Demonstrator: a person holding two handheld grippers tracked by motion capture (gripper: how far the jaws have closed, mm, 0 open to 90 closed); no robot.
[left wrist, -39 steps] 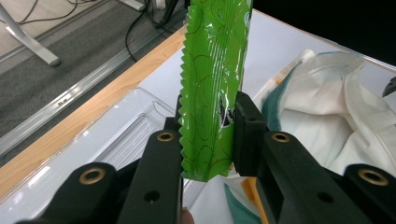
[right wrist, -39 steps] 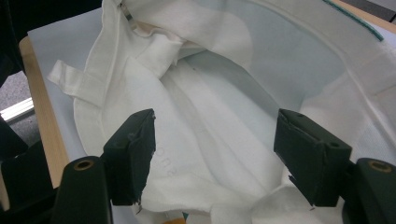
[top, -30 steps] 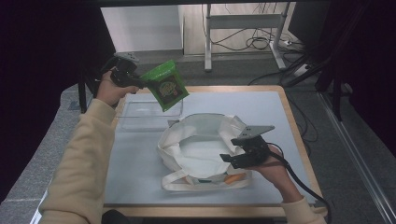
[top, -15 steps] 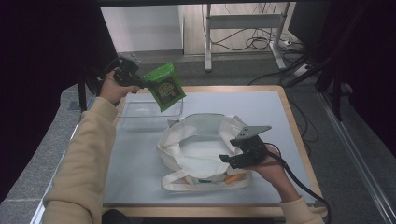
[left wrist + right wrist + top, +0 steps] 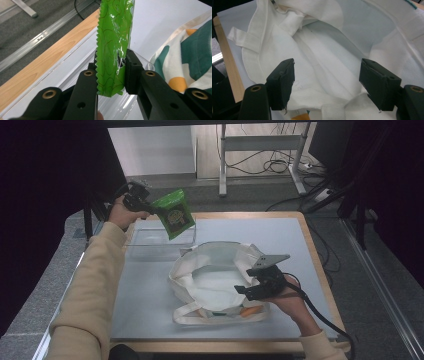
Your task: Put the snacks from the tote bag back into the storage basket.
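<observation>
My left hand-held gripper (image 5: 142, 205), clamped on the green snack packet (image 5: 174, 213), has carried it lower toward the tote bag (image 5: 215, 257) at 4 o'clock; my right hand-held gripper (image 5: 255, 287), jaws apart, waits over the bag's mouth

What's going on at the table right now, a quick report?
Left gripper shut on green snack packet, above the clear box. Right gripper open over the open cloth bag. Nothing blocking the bag's mouth.

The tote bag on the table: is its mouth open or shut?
Open. The tote bag mouth gapes wide, white lining showing; the right gripper sits at its rim.
</observation>
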